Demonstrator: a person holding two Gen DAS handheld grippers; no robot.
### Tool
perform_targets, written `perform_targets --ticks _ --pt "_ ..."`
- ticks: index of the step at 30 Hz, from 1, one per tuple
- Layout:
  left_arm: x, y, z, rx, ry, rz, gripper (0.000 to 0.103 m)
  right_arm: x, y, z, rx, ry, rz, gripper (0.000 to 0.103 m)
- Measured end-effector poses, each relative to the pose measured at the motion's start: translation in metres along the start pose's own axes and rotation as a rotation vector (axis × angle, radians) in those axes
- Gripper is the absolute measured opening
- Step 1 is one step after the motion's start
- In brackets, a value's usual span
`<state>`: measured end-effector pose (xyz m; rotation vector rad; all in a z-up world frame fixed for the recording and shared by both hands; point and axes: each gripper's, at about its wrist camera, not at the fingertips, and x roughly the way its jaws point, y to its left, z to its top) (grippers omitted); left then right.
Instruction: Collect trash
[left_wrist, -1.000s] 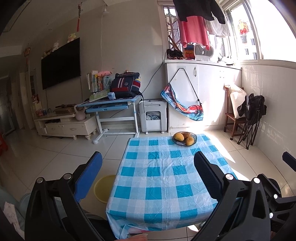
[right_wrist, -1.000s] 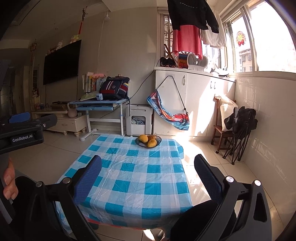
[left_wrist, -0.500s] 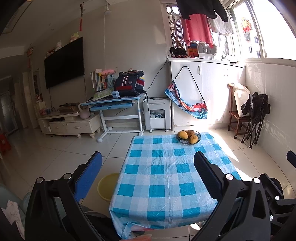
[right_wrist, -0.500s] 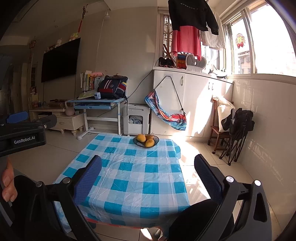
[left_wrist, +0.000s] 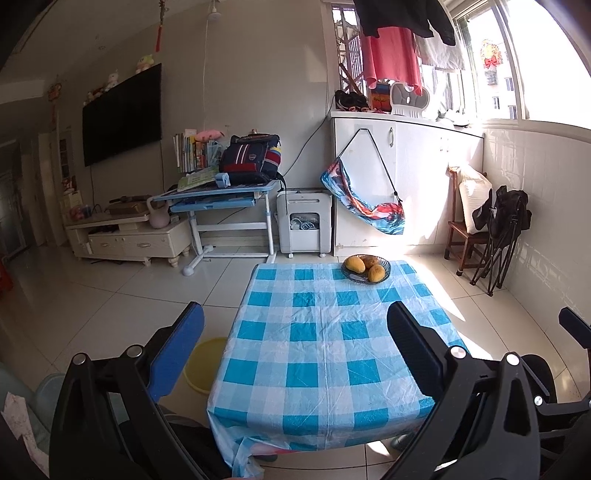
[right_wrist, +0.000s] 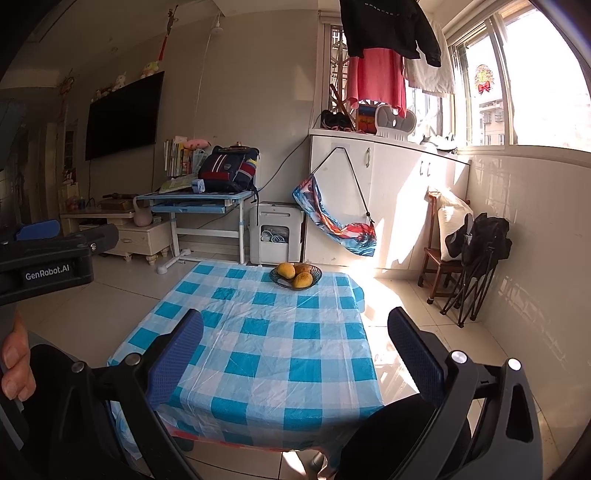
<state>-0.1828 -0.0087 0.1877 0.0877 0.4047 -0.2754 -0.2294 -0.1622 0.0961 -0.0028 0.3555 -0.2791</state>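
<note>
My left gripper (left_wrist: 293, 325) is open and empty, held above the near end of a low table with a blue-and-white checked cloth (left_wrist: 325, 347). My right gripper (right_wrist: 295, 332) is open and empty too, above the same cloth (right_wrist: 266, 332). I see no trash on the cloth in either view. A yellow basin (left_wrist: 205, 363) sits on the floor left of the table, partly hidden behind my left finger. The left gripper's body (right_wrist: 44, 266) shows at the left edge of the right wrist view.
A glass bowl of mangoes (left_wrist: 365, 269) stands at the table's far end, also in the right wrist view (right_wrist: 295, 275). Beyond are a blue desk (left_wrist: 221, 195) with a backpack, a white appliance (left_wrist: 304, 225), a TV stand (left_wrist: 129, 236), and a wooden chair with a folded black chair (left_wrist: 495, 229).
Both wrist views have drifted slightly; the table sits a little further right in the left wrist view. Both grippers stay open.
</note>
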Motion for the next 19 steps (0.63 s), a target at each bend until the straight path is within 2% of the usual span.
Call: perform_targets --ticks 5,9,14,19 --pt "0.005 0.016 -0.008 -0.065 0.022 -0.047 0.096 -0.002 0.004 0.004 -0.015 -0.01 0.007 0.095" --pt "0.007 0.02 -0.009 -0.066 0.025 -0.004 0.096 -0.004 0.008 0.01 -0.025 -0.024 0.01 0.096" --pt "0.017 0.029 -0.01 -0.098 0.076 0.018 0.096 -0.004 0.017 0.02 -0.04 -0.043 0.015 0.095" --pt "0.021 0.036 -0.011 -0.111 0.079 0.053 0.096 -0.002 0.032 0.026 -0.074 -0.039 -0.017 0.095"
